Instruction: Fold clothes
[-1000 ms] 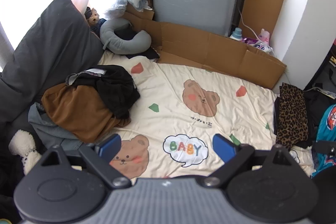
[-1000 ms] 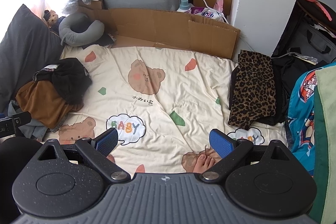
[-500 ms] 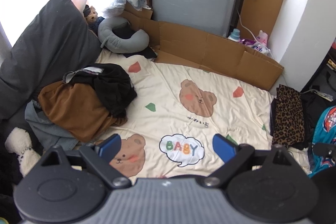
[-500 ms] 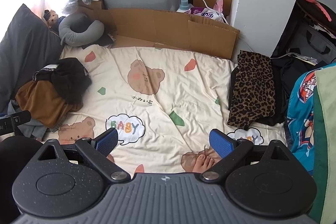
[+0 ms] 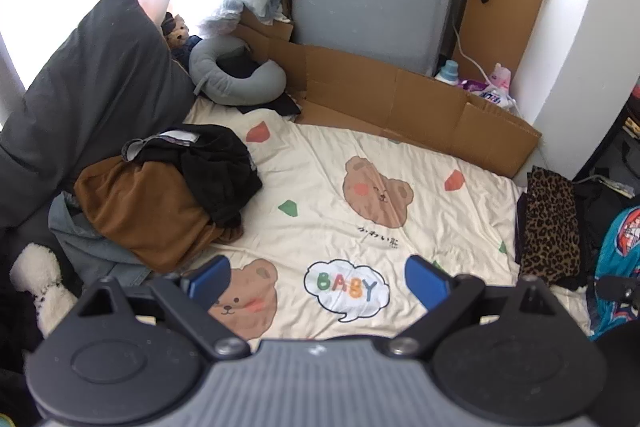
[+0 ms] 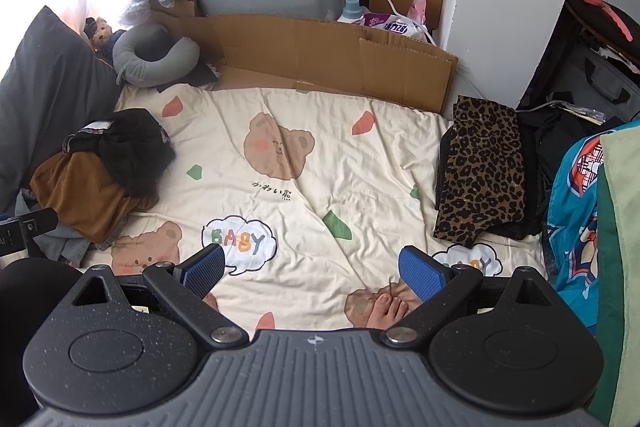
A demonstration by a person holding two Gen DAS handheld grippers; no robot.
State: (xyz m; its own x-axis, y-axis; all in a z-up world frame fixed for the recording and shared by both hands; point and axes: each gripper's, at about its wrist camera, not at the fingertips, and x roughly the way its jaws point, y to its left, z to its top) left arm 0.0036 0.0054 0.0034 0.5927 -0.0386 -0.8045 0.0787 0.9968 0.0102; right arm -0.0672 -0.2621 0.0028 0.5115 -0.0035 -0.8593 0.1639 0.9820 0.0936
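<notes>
Slight drift is seen in the left wrist view over the last second: the left gripper (image 5: 318, 277) has been swung a little toward the pile, so the bear sheet (image 5: 360, 227) now sits further right in frame. The right wrist view is essentially unchanged.

Both tools are held high above the sheet, empty. Left gripper fingers (image 5: 210, 277) are spread wide, nothing between the pads. Right gripper (image 6: 312, 269) is likewise fully spread, nothing held.

Landmark: the "BABY" bubble (image 5: 346, 289) printed on the sheet.
- Unfolded pile (image 5: 160, 203) lies well left of the bubble and somewhat beyond it, against the dark pillow (image 5: 88, 99). A black garment (image 5: 216, 167) is bunched on top of a brown garment (image 5: 136, 211); grey-blue fabric is seen under both.
- Leopard-print piece (image 6: 480, 171) lies well right of the bubble at the sheet's edge, flat and squared, resting on dark cloth; judged to be the finished stack.
- Sheet around the bubble is bare, probably kept clear as the folding area.
- Bare toes (image 6: 390, 309) are seen near the right gripper, on the sheet's near edge.

Judgement: between garments; next item is expected from the pile, the black garment being topmost and closest to the left gripper. Wide-spread fingers suit a pinch on bunched cloth. Risk: the brown garment could be dragged along if the grab is deep.
</notes>
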